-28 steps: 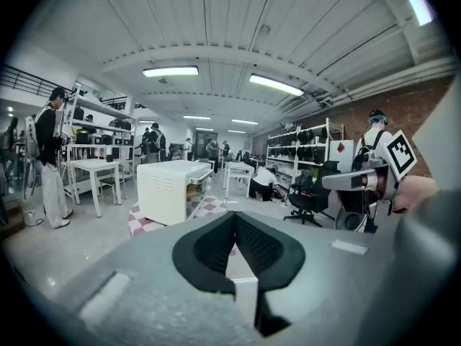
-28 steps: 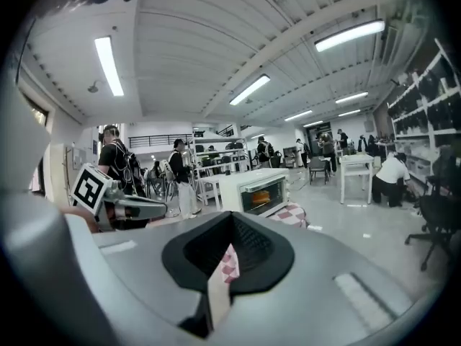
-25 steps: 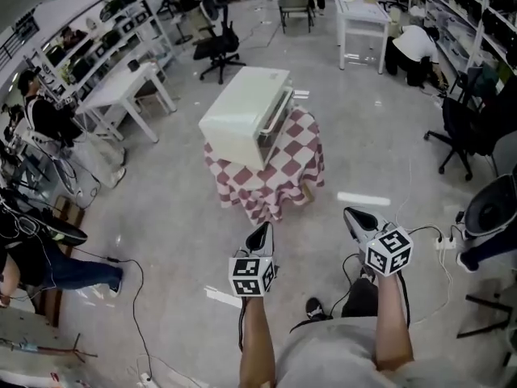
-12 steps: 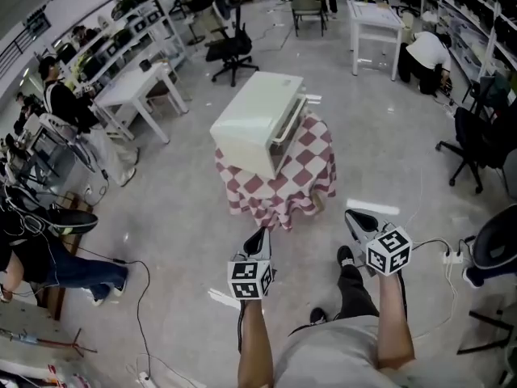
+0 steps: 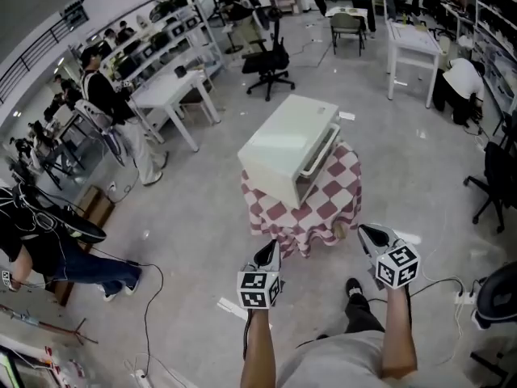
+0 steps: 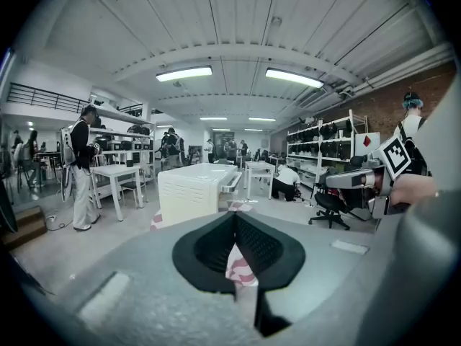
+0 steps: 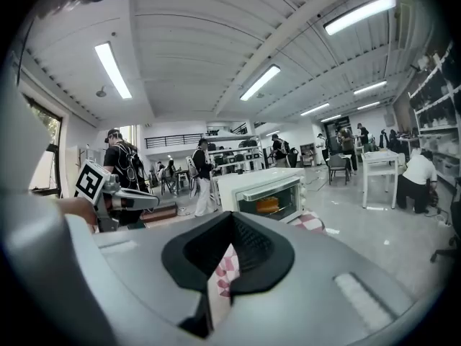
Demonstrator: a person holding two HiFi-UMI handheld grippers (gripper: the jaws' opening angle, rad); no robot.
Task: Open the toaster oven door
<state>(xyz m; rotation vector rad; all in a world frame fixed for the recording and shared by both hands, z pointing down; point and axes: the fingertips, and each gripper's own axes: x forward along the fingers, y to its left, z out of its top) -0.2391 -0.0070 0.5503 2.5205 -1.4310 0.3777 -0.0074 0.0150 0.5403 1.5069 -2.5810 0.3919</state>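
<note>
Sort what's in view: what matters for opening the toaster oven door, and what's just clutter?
Job:
- white boxy toaster oven
- its glass door with bar handle, closed
- round table under a red-and-white checked cloth
- left hand-held gripper, shut, empty
- right hand-held gripper, shut, empty

Lying about:
- white rectangular work table
- black swivel office chair

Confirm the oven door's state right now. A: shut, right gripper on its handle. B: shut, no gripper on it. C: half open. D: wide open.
B: the right gripper view shows the door flush in the oven, and the head view shows the left gripper and right gripper both short of it.
</note>
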